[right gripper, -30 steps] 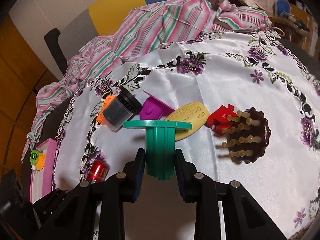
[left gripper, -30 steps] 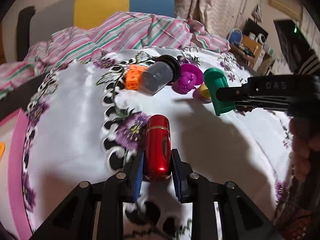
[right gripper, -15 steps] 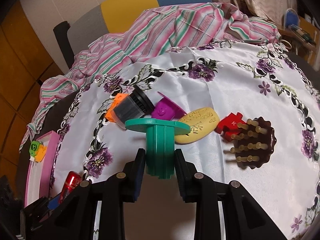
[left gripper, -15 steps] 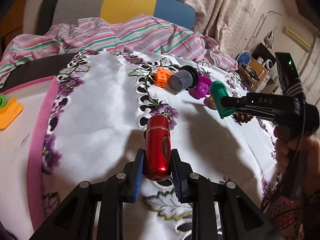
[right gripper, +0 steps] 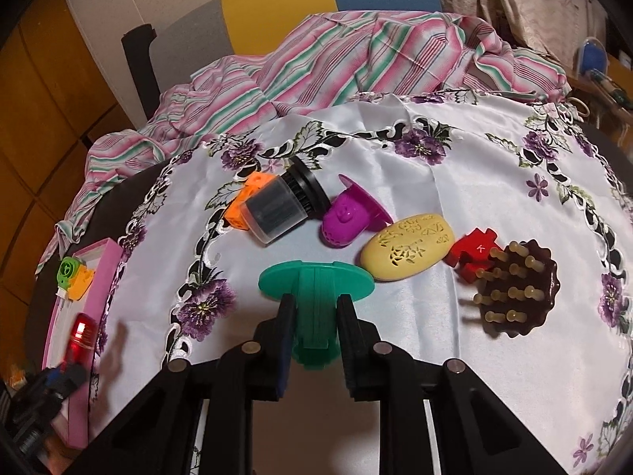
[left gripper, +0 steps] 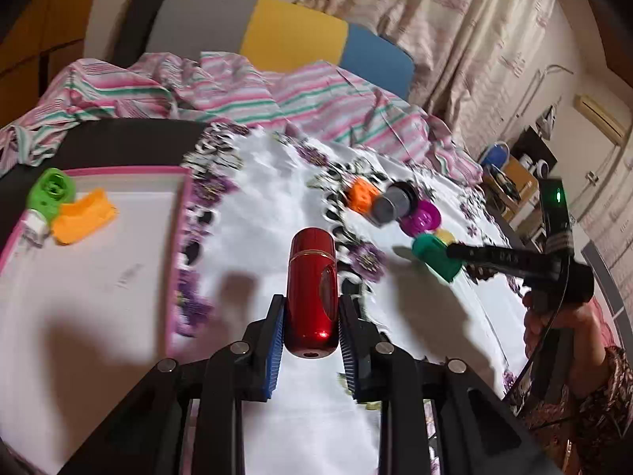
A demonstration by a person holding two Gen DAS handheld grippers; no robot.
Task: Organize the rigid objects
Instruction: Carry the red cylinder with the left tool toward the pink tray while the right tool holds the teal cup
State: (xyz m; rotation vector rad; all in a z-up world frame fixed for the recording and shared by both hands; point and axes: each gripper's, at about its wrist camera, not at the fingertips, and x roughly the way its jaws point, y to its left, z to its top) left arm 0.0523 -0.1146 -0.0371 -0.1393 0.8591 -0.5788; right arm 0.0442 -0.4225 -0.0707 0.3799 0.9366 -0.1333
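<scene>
My left gripper (left gripper: 311,328) is shut on a shiny red cylinder (left gripper: 312,293) and holds it above the edge of the pink-rimmed white tray (left gripper: 118,261). The cylinder also shows in the right wrist view (right gripper: 81,336). My right gripper (right gripper: 314,328) is shut on a green flanged spool (right gripper: 316,289), held above the flowered cloth. The spool also shows in the left wrist view (left gripper: 435,255). A green piece (left gripper: 51,190) and an orange piece (left gripper: 85,217) lie in the tray.
On the cloth lie an orange cube (right gripper: 247,202), a grey jar with a black lid (right gripper: 283,206), a purple cup (right gripper: 348,217), a yellow oval (right gripper: 409,251), a red piece (right gripper: 474,255) and a brown peg brush (right gripper: 514,289). Striped fabric (right gripper: 356,51) lies behind.
My left gripper has carried the red cylinder left and up, from the cloth to over the tray's edge. My right gripper has drawn the green spool back slightly.
</scene>
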